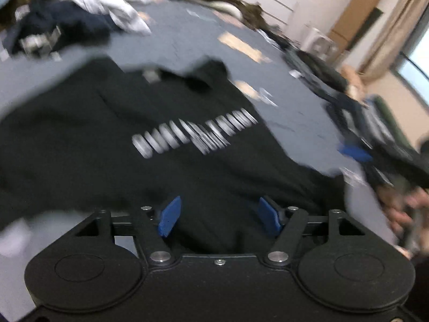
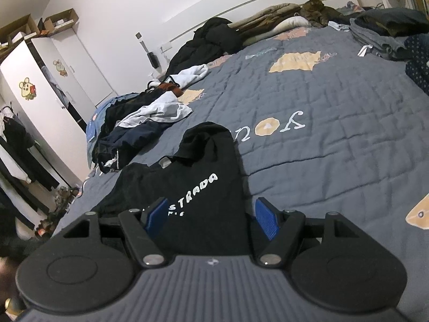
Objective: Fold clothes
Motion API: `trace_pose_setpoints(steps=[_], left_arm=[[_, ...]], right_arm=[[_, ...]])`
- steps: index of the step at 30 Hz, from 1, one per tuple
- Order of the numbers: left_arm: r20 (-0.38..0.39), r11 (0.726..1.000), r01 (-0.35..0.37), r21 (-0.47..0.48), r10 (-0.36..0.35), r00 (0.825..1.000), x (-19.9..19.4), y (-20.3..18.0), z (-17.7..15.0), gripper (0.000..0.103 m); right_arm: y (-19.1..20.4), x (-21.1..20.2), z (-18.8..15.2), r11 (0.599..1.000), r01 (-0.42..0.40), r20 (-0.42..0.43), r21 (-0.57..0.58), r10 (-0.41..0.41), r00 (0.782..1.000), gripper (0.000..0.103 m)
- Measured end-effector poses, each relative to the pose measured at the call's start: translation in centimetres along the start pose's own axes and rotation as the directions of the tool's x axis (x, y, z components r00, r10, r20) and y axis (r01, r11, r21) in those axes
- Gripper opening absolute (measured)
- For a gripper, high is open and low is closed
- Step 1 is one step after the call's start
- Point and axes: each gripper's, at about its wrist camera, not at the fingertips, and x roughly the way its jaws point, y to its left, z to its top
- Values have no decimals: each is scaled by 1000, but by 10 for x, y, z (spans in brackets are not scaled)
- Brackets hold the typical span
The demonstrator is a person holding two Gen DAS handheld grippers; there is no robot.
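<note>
A black T-shirt (image 2: pixel 203 166) with white lettering lies flat on the grey-blue quilt (image 2: pixel 335 88), one side folded inward. My right gripper (image 2: pixel 211 218) hovers over the shirt's lower part, jaws open, with only cloth beneath them. The left wrist view is motion-blurred. In it the same T-shirt (image 1: pixel 161 139) fills the middle, and my left gripper (image 1: pixel 220 216) stands open above its near edge, with nothing pinched between the blue pads (image 1: pixel 170 218). At that view's right edge a blurred hand (image 1: pixel 402 209) shows.
A heap of unfolded clothes (image 2: pixel 139 123) lies left of the shirt. Folded garments (image 2: pixel 388 35) are stacked at the far right. A black jacket (image 2: pixel 214 37) and a cat (image 2: pixel 319 10) lie by the headboard. A white wardrobe (image 2: pixel 40 86) stands past the bed's left edge.
</note>
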Motion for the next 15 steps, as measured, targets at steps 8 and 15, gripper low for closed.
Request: trace_pose_setpoints(steps=[8,15], left_arm=[[-20,985,-108,-131,107,994,30,4,-35,73],[9,952,-46,-303,51,999,57,24,-25,25]], right_arm=[[-8,-8,-3,997,69,-7,-27,-69,998,71],[-16,-5,-8,992,112,-29,-49,-114,993,71]])
